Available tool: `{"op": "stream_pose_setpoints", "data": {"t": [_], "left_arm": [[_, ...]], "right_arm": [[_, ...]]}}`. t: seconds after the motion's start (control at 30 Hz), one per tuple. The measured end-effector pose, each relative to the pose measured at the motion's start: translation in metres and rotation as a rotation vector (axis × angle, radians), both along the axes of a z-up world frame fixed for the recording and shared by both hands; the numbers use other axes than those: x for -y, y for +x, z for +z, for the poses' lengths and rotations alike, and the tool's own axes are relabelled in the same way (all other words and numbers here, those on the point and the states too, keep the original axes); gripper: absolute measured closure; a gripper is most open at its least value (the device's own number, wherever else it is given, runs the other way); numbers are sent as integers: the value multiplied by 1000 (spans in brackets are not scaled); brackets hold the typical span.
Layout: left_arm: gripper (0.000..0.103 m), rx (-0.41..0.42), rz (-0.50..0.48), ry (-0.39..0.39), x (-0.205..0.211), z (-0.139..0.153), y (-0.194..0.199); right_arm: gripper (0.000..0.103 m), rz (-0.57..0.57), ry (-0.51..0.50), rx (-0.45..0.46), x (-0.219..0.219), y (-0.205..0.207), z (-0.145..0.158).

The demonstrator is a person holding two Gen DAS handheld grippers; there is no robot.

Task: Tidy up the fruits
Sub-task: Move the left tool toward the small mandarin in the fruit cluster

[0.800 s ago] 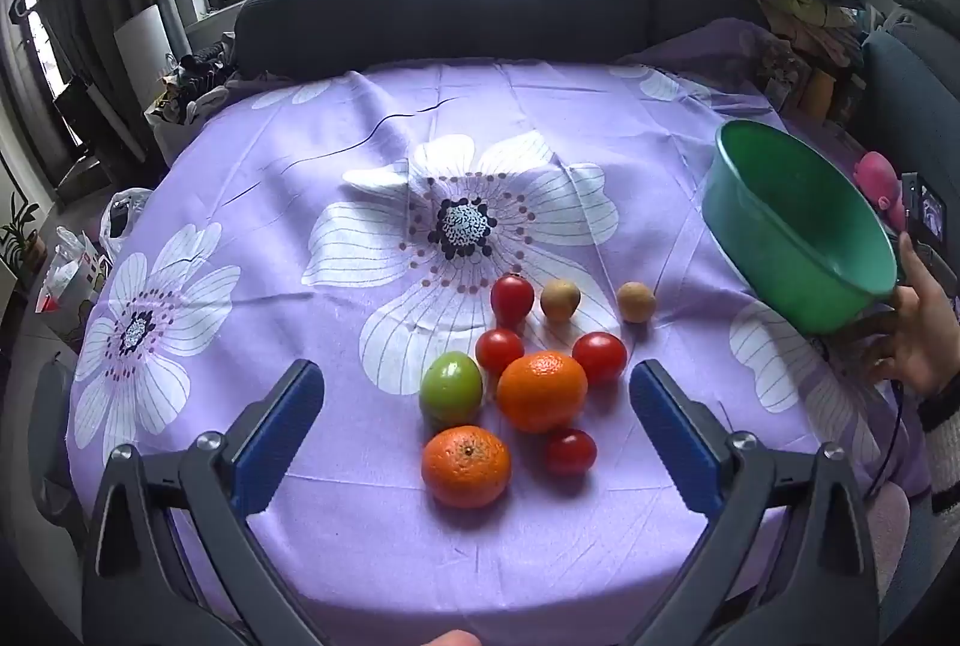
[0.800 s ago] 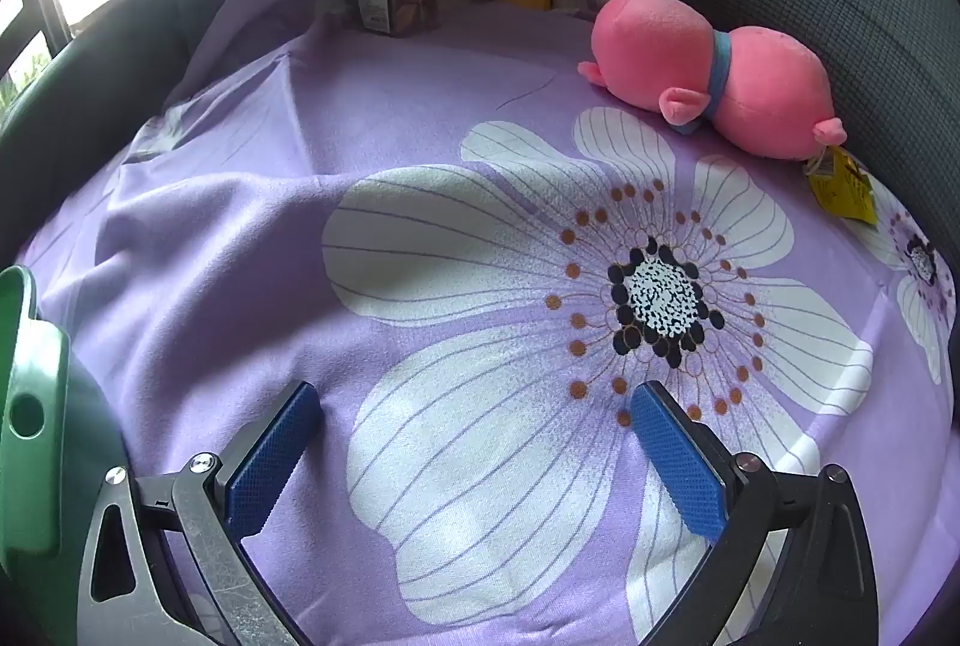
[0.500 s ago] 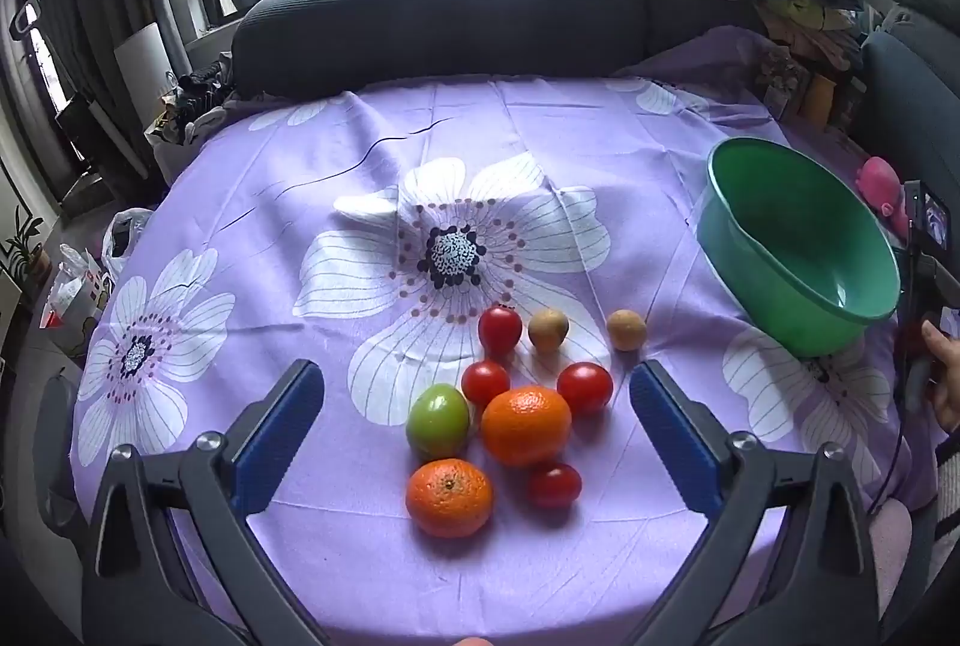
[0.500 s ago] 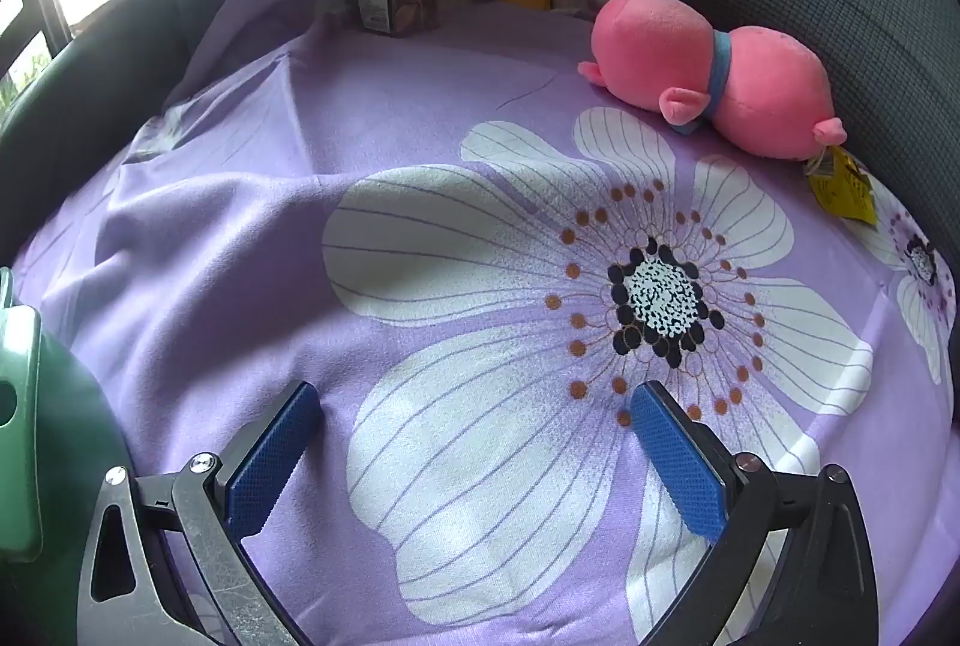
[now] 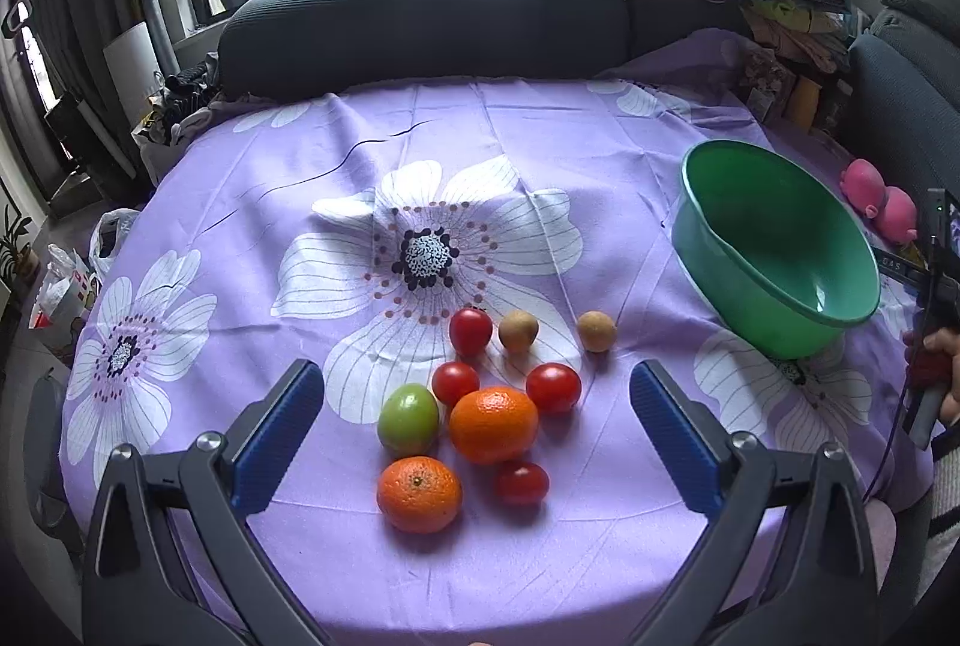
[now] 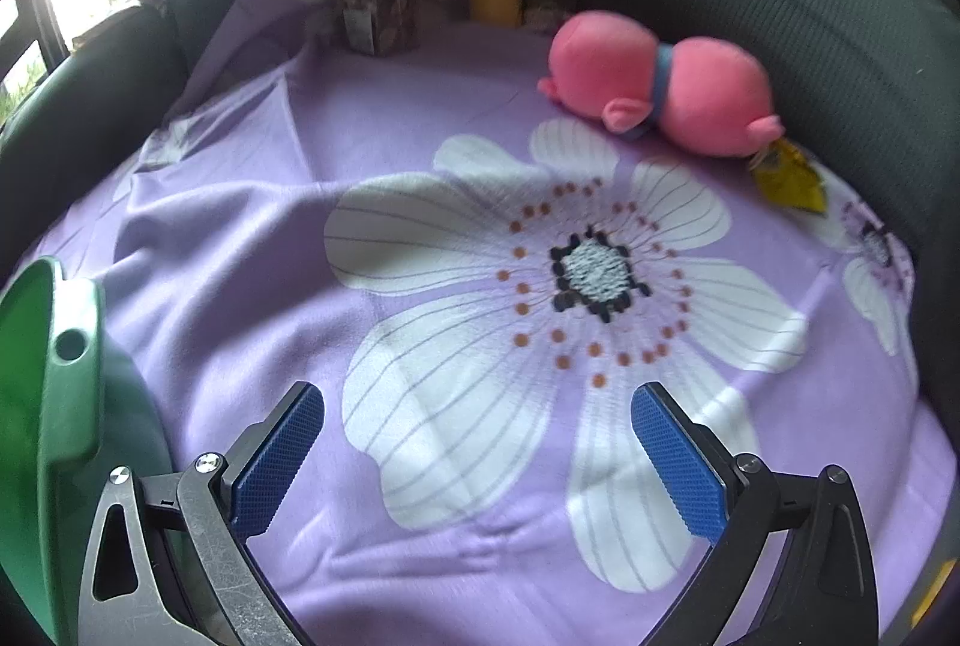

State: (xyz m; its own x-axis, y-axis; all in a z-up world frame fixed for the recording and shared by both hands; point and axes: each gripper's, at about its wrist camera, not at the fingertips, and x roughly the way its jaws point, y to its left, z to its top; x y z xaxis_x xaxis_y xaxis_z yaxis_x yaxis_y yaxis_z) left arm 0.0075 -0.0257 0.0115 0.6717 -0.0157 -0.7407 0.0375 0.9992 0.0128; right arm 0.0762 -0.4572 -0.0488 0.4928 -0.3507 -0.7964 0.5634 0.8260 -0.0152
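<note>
Bare cloth (image 5: 540, 118) beyond fruits (image 5: 489, 406)

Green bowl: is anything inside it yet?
The green bowl shows only bare green inside; no fruit visible. Its near wall hides part of the bottom, so that strip cannot be checked.

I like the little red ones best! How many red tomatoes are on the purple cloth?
4. One at the back, one beside the green fruit, one right of the bigger orange, one nearest the camera. None looks hidden.
</note>
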Motion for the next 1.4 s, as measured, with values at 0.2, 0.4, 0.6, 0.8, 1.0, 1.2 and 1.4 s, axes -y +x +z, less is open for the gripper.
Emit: {"op": "stream_pose_setpoints", "data": {"t": [0.2, 0.4, 0.6, 0.8, 1.0, 1.2, 1.4], "left_arm": [[1, -5, -9, -43, -4, 1, -8], [1, 9, 2, -51, -11, 6, -19], [1, 2, 47, -73, -28, 3, -27], [1, -23, 68, -74, -41, -5, -32], [1, -40, 79, -79, -51, -12, -33], [1, -45, 65, -143, -60, -16, -33], [1, -67, -7, -304, -73, -24, -35]], "right_arm": [[0, 135, -158, 156, -57, -55, 69], [0, 601, -21, 241, -161, -67, 105], [0, 913, 4, 183, -252, -75, 90], [0, 983, 51, 104, -295, -72, 63], [0, 1010, 83, 65, -319, -69, 55], [0, 1025, 80, 44, -329, -65, 51], [0, 1017, 109, 22, -330, -64, 42]]}}
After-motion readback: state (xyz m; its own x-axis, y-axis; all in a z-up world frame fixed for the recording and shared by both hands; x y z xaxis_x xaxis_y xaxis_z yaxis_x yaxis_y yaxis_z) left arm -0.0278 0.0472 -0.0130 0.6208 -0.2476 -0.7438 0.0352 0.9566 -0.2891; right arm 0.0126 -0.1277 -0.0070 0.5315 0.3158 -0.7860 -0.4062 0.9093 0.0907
